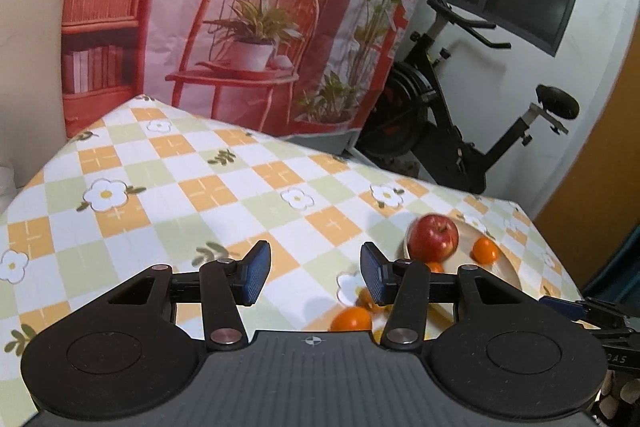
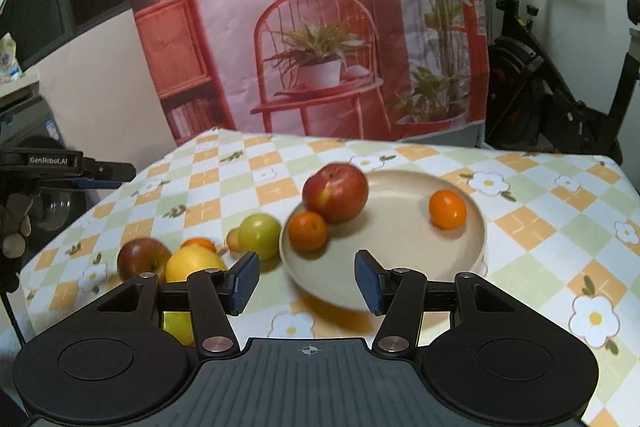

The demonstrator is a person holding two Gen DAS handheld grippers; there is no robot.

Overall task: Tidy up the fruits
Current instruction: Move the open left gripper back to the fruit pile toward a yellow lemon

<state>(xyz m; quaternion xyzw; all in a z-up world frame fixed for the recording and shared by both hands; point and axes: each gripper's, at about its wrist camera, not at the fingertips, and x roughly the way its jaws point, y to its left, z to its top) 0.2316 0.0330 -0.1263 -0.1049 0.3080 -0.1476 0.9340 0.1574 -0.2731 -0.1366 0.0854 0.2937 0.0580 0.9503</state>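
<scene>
A cream plate (image 2: 400, 187) on the checked tablecloth holds a red apple (image 2: 335, 191) and two small oranges (image 2: 307, 230) (image 2: 447, 209). Left of the plate lie a green fruit (image 2: 260, 230), a dark red apple (image 2: 142, 258), a yellow fruit (image 2: 192, 263) and another orange (image 2: 199, 243). My right gripper (image 2: 306, 279) hovers open over the plate's near rim, nothing between its blue pads. In the left wrist view, my left gripper (image 1: 316, 273) is open and empty above the cloth, with the red apple (image 1: 433, 237), the plate (image 1: 504, 259) and oranges (image 1: 351, 319) to its right.
The left gripper's body (image 2: 60, 167) shows at the left edge of the right wrist view; the right gripper's tip (image 1: 584, 309) shows at the right edge of the left view. An exercise bike (image 1: 460, 115) stands beyond the table. A printed backdrop (image 2: 320, 27) hangs behind.
</scene>
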